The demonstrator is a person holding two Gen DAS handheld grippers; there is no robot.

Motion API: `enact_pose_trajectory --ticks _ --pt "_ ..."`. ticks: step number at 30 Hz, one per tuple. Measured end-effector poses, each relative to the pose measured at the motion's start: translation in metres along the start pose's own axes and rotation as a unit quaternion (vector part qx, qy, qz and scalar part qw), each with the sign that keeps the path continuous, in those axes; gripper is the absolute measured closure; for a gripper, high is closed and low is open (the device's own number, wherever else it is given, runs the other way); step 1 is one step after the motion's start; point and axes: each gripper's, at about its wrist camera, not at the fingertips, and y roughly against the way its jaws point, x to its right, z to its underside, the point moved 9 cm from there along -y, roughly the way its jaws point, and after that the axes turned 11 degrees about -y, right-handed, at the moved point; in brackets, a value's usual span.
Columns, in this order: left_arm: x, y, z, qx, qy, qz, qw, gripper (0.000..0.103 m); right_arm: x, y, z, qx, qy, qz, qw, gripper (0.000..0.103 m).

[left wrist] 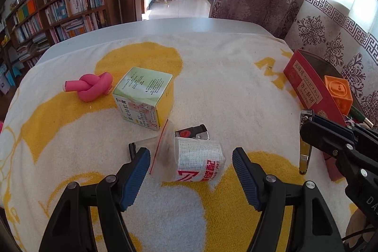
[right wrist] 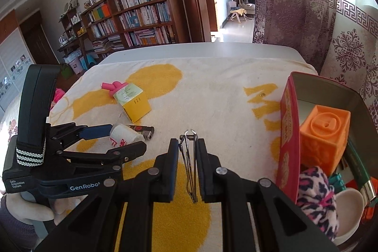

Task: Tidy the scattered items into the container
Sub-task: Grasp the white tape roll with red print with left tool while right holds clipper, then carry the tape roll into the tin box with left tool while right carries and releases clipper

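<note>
My left gripper [left wrist: 191,157] is open, its blue pads on either side of a bagged white gauze roll [left wrist: 198,162] lying on the towel; the roll also shows in the right wrist view [right wrist: 122,136]. A black lighter [left wrist: 193,132] lies just behind the roll. My right gripper [right wrist: 187,145] is shut on a metal nail clipper [right wrist: 190,162], held just above the towel left of the red tin box [right wrist: 289,134]. In the left wrist view the clipper [left wrist: 306,141] hangs from the right gripper [left wrist: 307,131]. A green-yellow carton [left wrist: 145,98] and a pink knotted roller [left wrist: 91,86] lie further back.
The red box [left wrist: 304,86] holds an orange cube [right wrist: 323,134], a leopard-print fabric piece [right wrist: 319,195], a white cup [right wrist: 349,209] and other small items. A yellow-and-white towel [left wrist: 224,86] covers the table. Curtains hang at the right, bookshelves stand far left.
</note>
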Motion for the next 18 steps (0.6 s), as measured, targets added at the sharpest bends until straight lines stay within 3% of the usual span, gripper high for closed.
enact_pose_trajectory --ticks 1,3,6,13,18 --pt "-0.001 -0.003 -0.001 0.000 -0.001 -0.006 1.0000 0.030 0.001 0.002 -0.001 0.003 -0.002 -0.001 1.000 0.087" --pt "-0.002 -0.006 -0.001 0.001 -0.001 -0.011 0.9999 0.048 0.002 0.005 -0.004 0.009 -0.005 -0.002 1.000 0.087" --pt "-0.002 -0.002 -0.001 0.007 0.001 -0.011 0.9999 0.055 0.006 0.010 -0.008 0.018 -0.015 -0.004 1.000 0.087" --pt "0.000 0.019 -0.011 0.032 0.017 0.000 0.9994 0.055 0.018 0.032 -0.026 0.056 -0.037 -0.005 0.998 0.087" --pt "0.025 0.042 -0.027 0.060 0.003 0.027 0.9978 0.055 0.045 0.063 -0.045 0.098 -0.066 0.009 0.993 0.087"
